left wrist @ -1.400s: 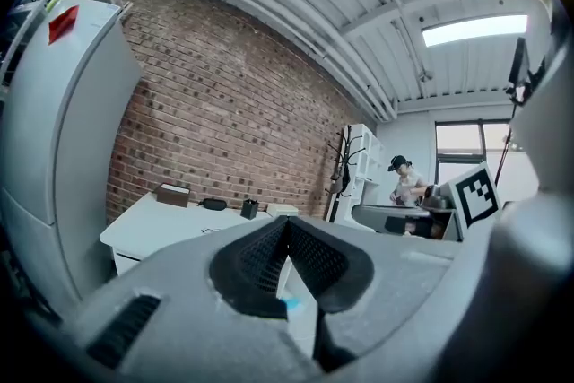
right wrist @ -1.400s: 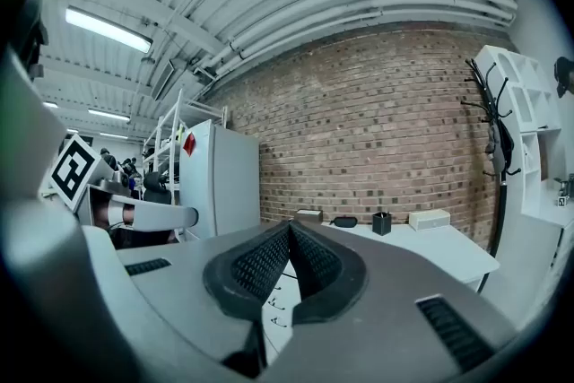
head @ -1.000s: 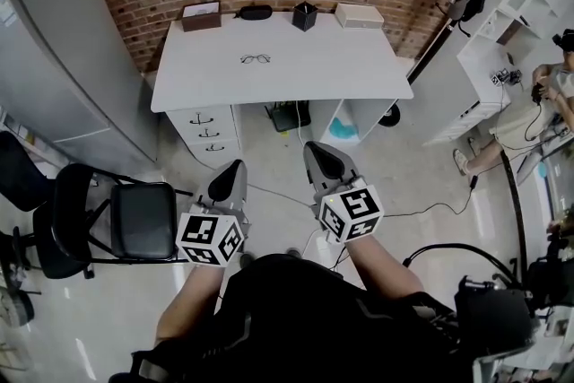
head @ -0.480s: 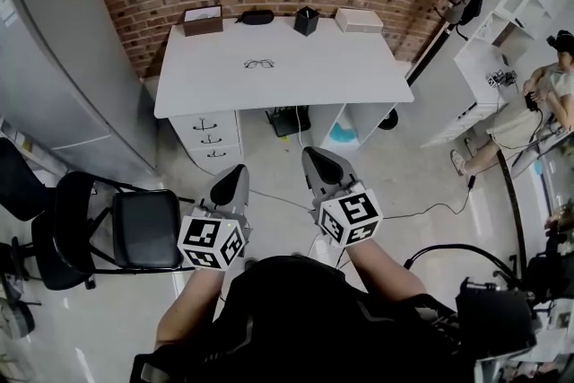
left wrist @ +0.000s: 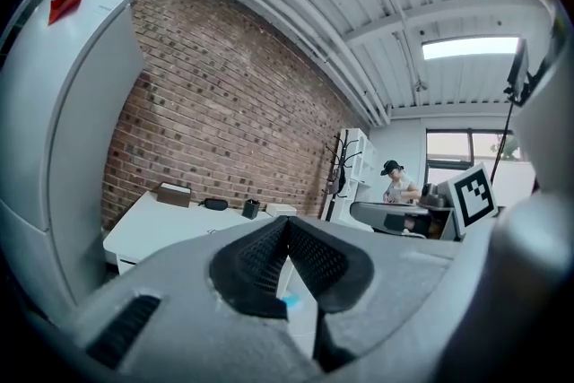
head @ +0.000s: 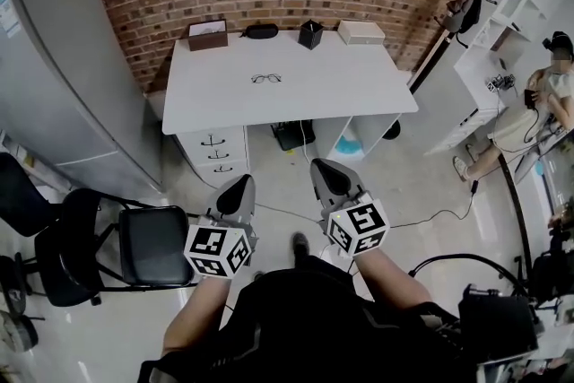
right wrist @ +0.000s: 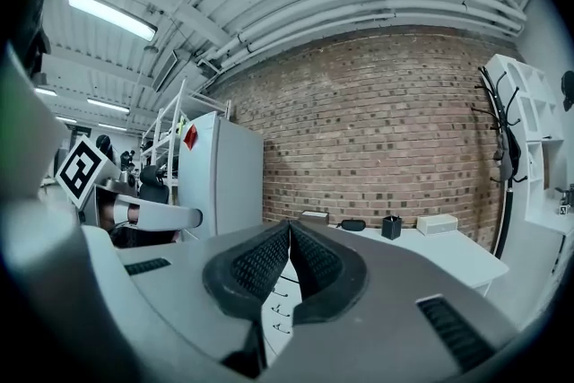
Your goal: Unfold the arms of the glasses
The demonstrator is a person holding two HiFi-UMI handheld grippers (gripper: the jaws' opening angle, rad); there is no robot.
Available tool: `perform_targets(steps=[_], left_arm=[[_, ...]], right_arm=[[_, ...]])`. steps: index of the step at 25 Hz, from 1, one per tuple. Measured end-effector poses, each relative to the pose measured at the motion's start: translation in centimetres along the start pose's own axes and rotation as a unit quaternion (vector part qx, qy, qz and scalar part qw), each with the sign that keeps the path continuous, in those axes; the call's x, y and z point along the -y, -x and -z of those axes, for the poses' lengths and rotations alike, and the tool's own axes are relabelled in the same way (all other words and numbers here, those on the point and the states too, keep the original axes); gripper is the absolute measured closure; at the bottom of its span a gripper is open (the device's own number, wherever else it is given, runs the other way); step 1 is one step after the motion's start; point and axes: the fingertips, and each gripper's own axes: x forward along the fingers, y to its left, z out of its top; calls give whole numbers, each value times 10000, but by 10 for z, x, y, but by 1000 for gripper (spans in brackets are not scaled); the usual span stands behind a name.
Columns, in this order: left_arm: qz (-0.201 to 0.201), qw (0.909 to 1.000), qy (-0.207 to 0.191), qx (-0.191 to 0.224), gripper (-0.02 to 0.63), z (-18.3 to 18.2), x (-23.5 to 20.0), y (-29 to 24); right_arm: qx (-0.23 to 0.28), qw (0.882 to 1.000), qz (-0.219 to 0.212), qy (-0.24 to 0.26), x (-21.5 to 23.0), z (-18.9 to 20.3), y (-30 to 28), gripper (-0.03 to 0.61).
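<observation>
A pair of thin dark-framed glasses (head: 265, 78) lies on the white desk (head: 359, 85) against the brick wall, far ahead of both grippers. My left gripper (head: 240, 186) is held level over the floor, well short of the desk, jaws shut with nothing between them. My right gripper (head: 325, 169) is beside it, also shut and empty. In the left gripper view the shut jaw tips (left wrist: 287, 220) point at the desk (left wrist: 157, 224). The right gripper view shows its shut tips (right wrist: 289, 227) below the desk (right wrist: 448, 251). The glasses are too small to make out in either gripper view.
Along the desk's back edge sit a brown box (head: 207, 34), a dark case (head: 260, 30), a black pen cup (head: 310, 34) and a white box (head: 361, 31). A drawer unit (head: 214, 153) stands under the desk, a grey cabinet (head: 63, 76) at left, black chairs (head: 108, 242) lower left. A person (head: 529, 117) sits at right.
Both grippers have advanced together toward the desk, still shut. The desk and glasses sit slightly lower and nearer in the head view.
</observation>
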Motion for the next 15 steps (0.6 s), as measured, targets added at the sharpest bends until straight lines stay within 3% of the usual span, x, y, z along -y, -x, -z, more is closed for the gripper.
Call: perform_targets(steps=[15], left_arm=[[-97,9999,-71,-13,605,-22,-32,-97]], right_arm=[[123,9996,-199,-149,73,-11,-85,571]])
